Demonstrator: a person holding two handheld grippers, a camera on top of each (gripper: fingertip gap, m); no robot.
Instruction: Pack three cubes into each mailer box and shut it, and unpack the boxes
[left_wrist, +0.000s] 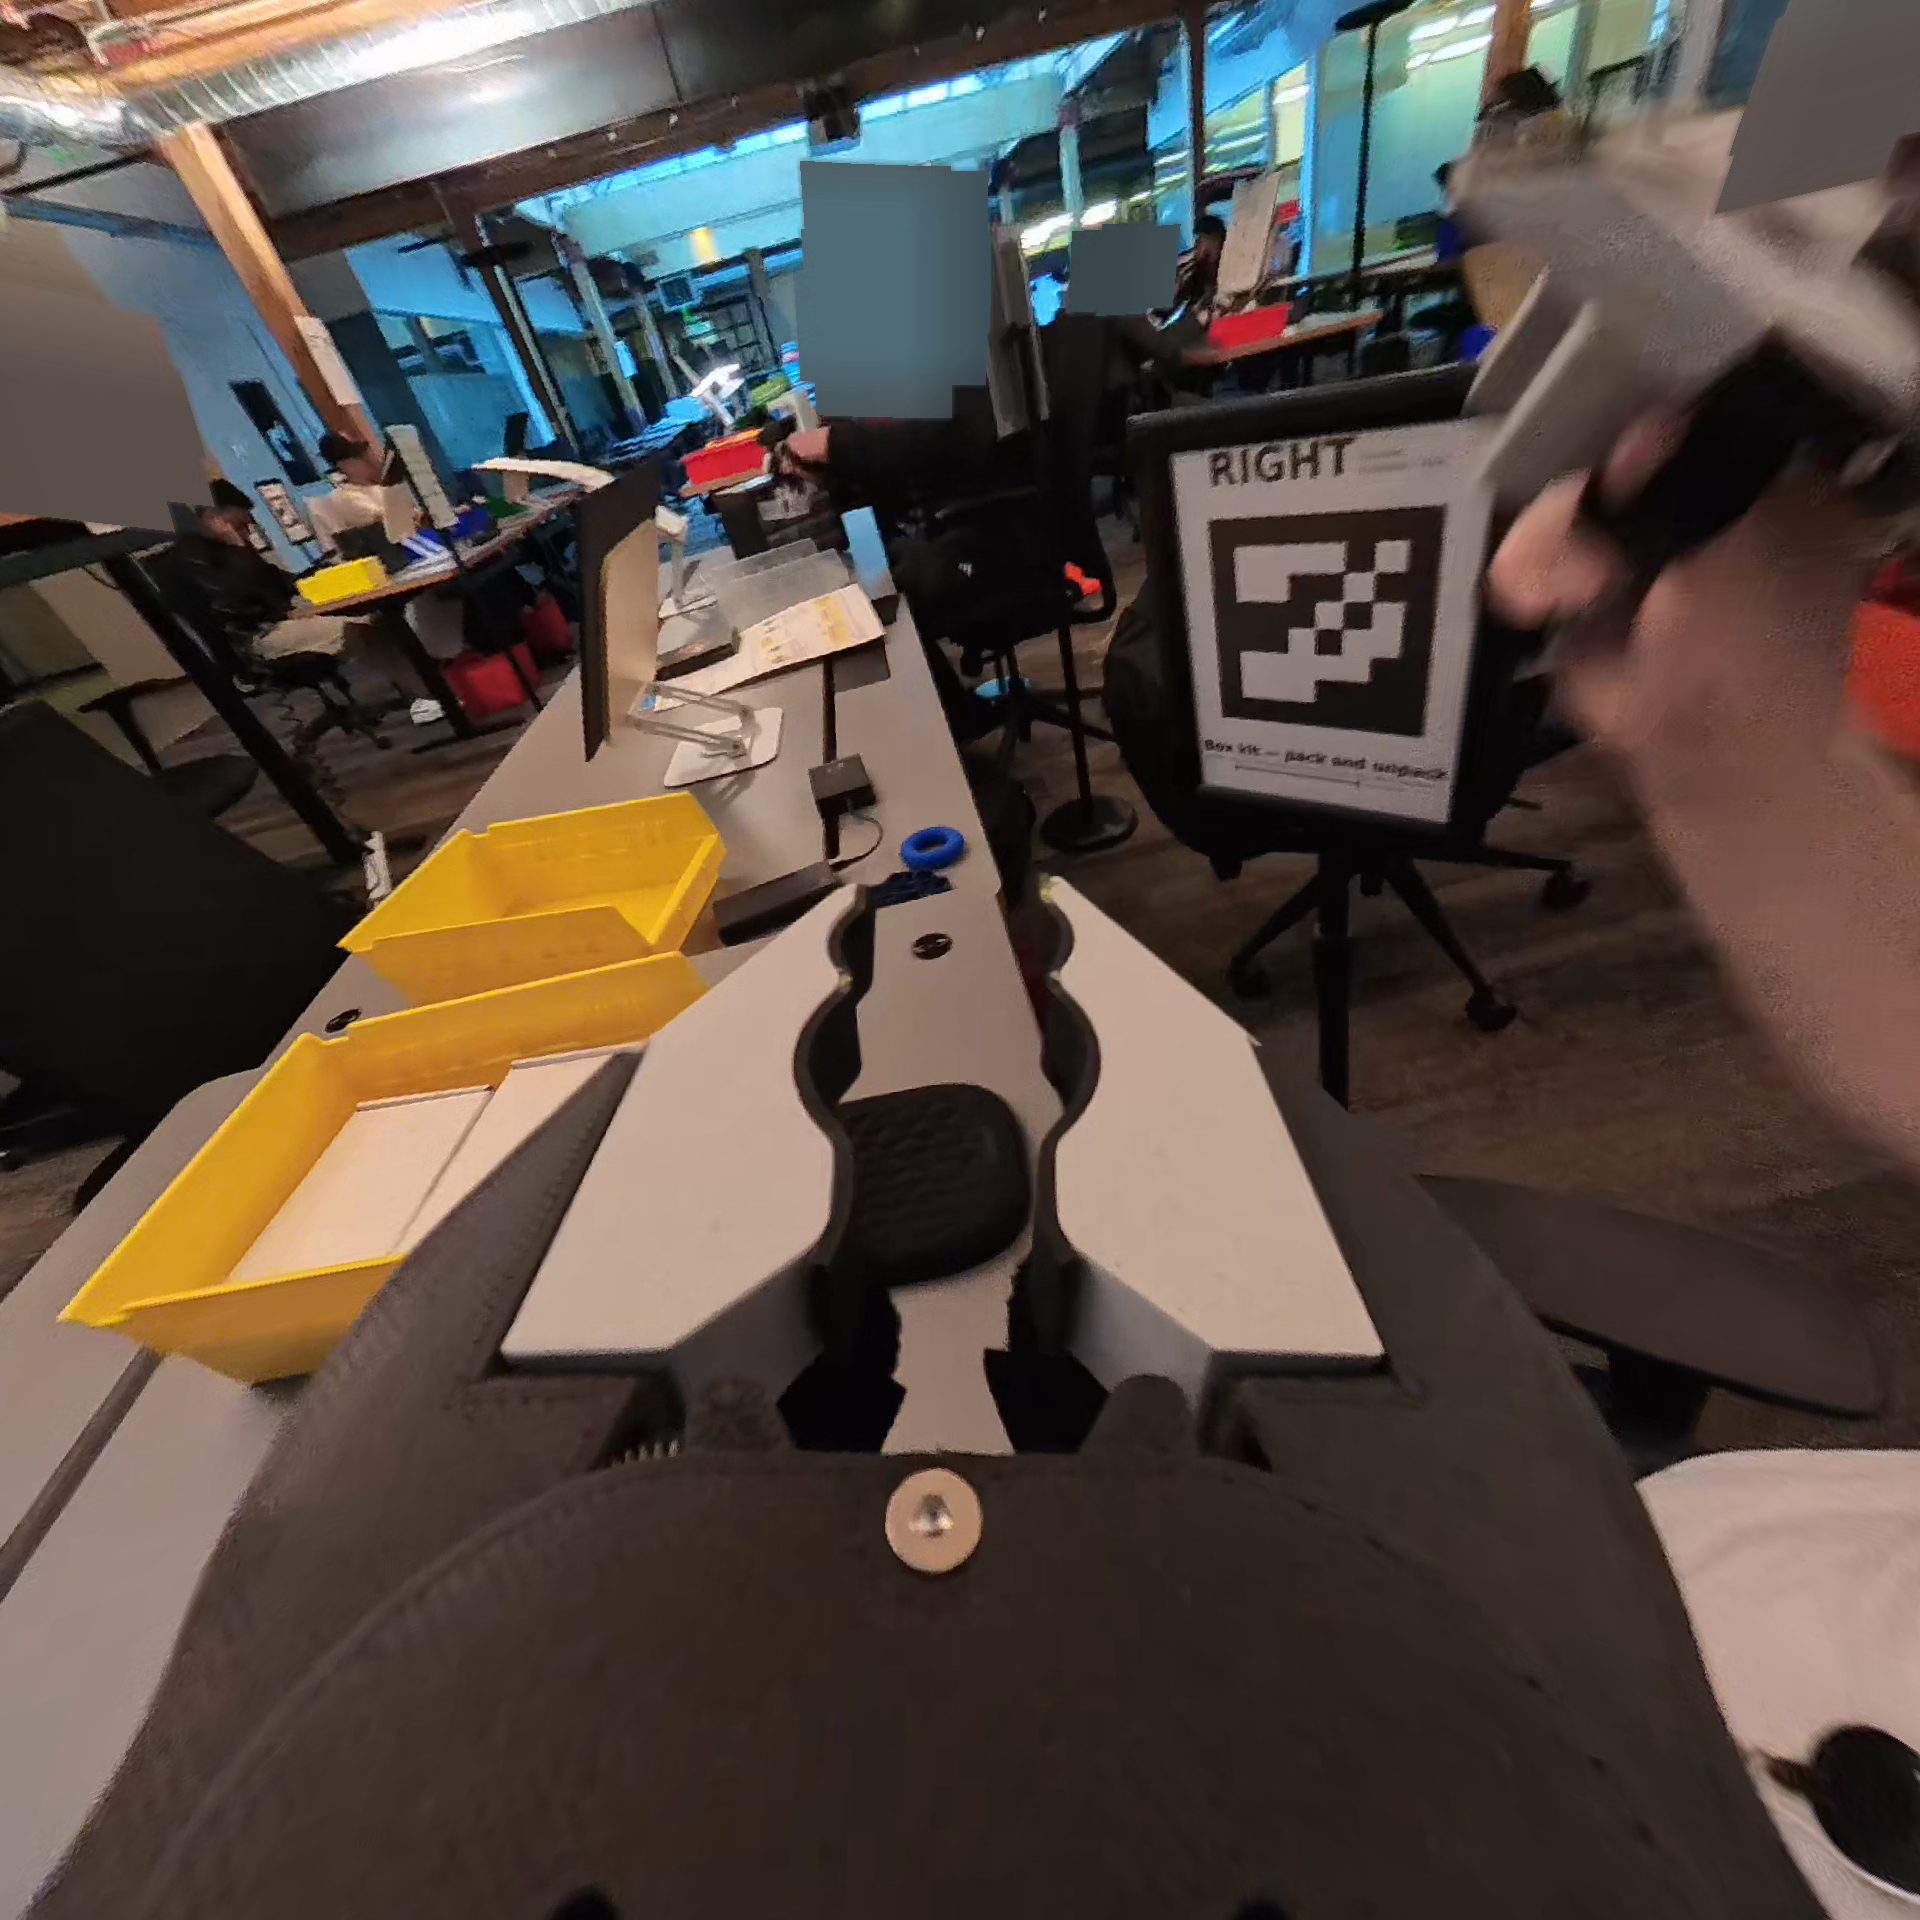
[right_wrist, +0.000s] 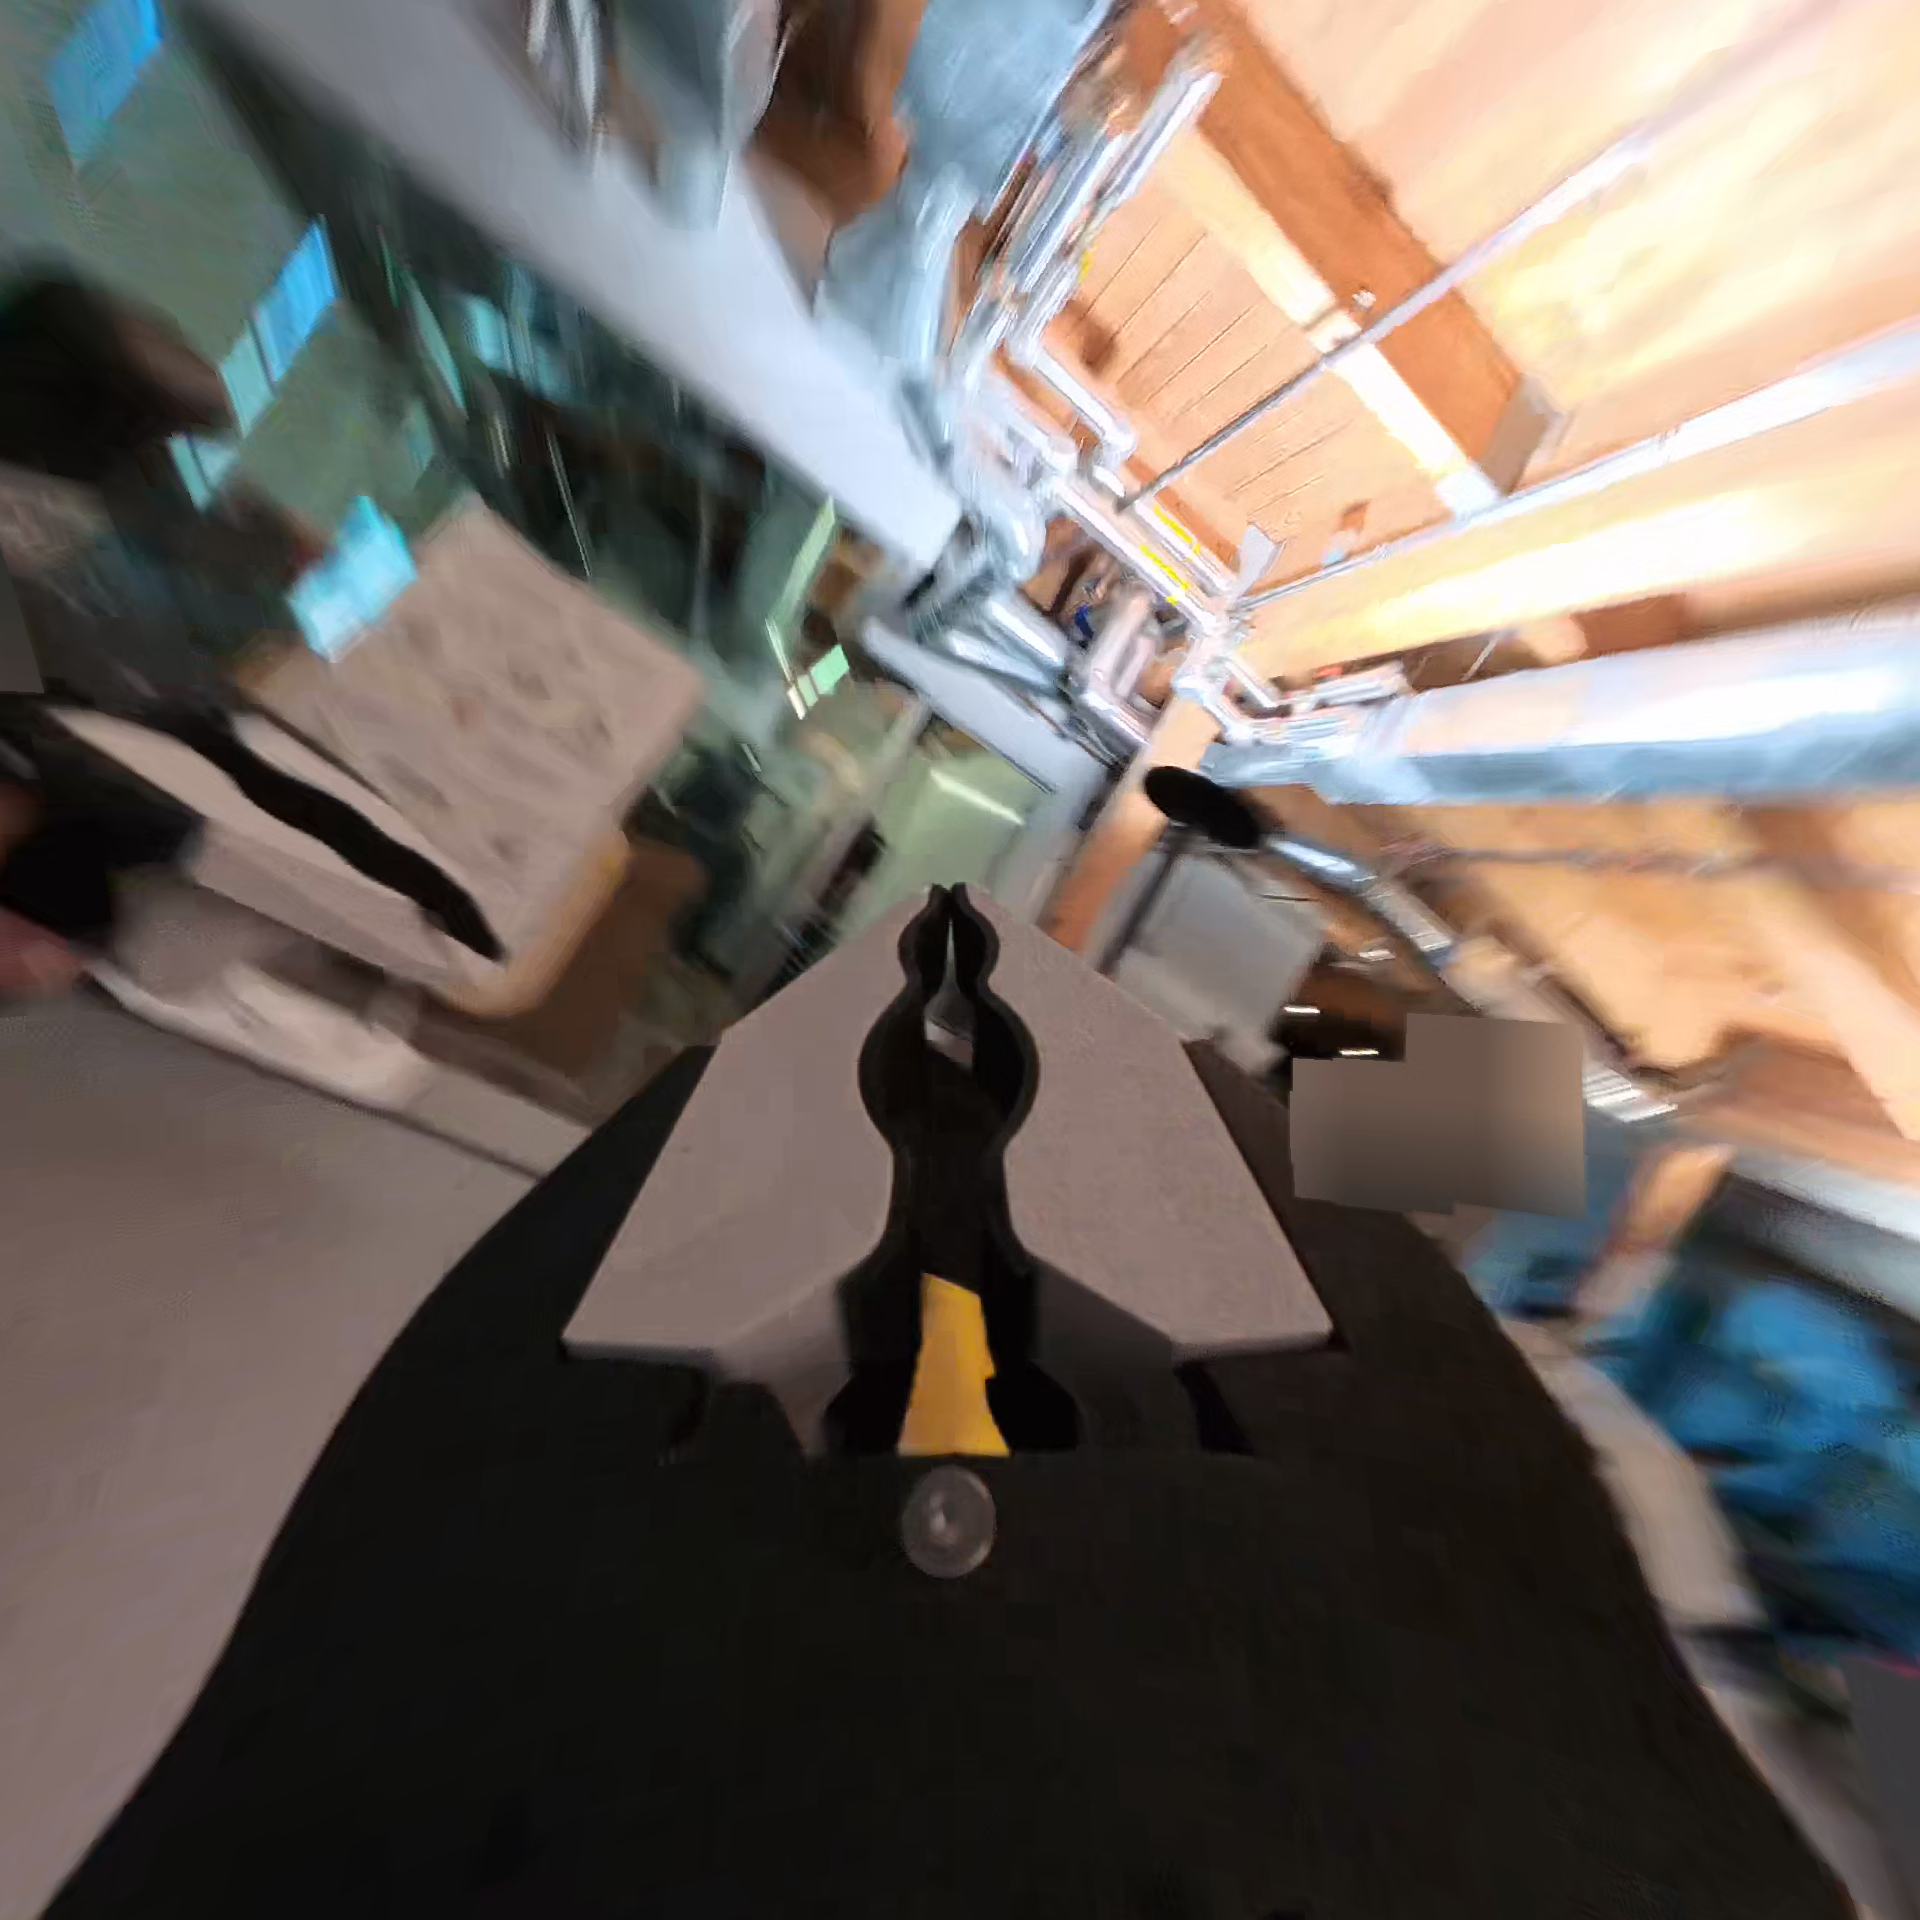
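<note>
My left gripper (left_wrist: 951, 914) is open and empty, held above the grey table's (left_wrist: 914, 727) right edge. A flat white mailer box (left_wrist: 353, 1195) lies in the near yellow bin (left_wrist: 208, 1340), to the left of the gripper. A second yellow bin (left_wrist: 540, 935) stands behind it and looks empty. My right gripper (right_wrist: 951, 904) is shut and empty, tilted up toward the ceiling in a blurred view. It shows as a blur in a hand at the upper right of the left wrist view (left_wrist: 1496, 197). No cubes show in either view.
A marker sign (left_wrist: 1330, 623) stands on a black office chair (left_wrist: 1340, 894) to the right of the table. A blue ring (left_wrist: 932, 847), a small black box (left_wrist: 842, 784) and a laptop stand (left_wrist: 717, 732) lie farther along the table. People sit at desks behind.
</note>
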